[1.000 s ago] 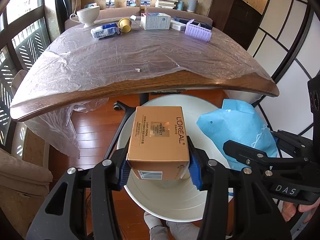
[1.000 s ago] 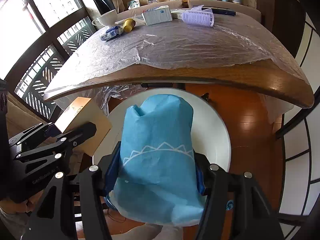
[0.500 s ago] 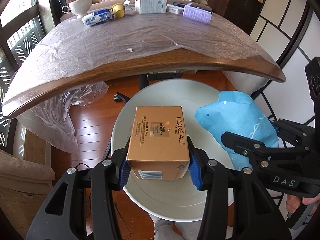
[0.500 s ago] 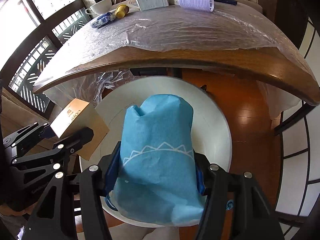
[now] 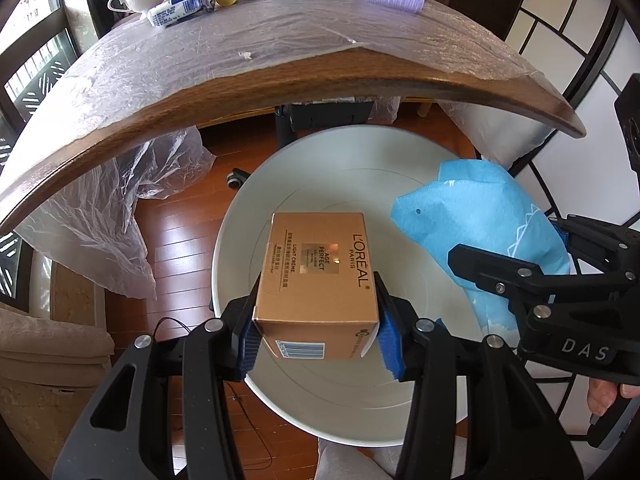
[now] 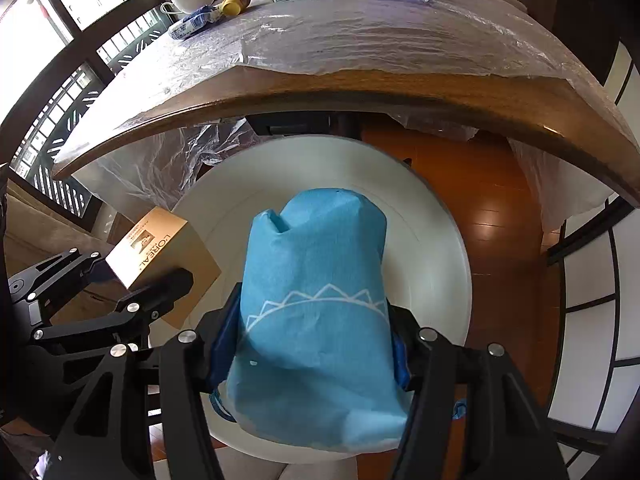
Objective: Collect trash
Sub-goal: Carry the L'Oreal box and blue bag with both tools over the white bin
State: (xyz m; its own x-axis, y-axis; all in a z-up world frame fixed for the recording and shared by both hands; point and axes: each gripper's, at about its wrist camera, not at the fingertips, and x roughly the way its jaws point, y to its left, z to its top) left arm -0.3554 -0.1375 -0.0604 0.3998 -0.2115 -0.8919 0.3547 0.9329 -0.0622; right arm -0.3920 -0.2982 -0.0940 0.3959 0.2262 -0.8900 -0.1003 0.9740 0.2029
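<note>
You hold the box (image 5: 318, 280) clamped in your left claw (image 5: 318, 336) and the blue bag (image 6: 316, 320) in your right claw (image 6: 308, 354), over the white bin (image 5: 320, 160); next, release both.

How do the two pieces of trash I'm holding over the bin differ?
The gold carton is a rigid, square-edged printed box; the blue bag is soft, crumpled and rounded. The carton sits in the left gripper, the bag in the right gripper, where it looks bulkier. Both are clamped above the white bin.

daylight from left windows (image 6: 60, 12) | sharp | fisheye-warped edges
</note>
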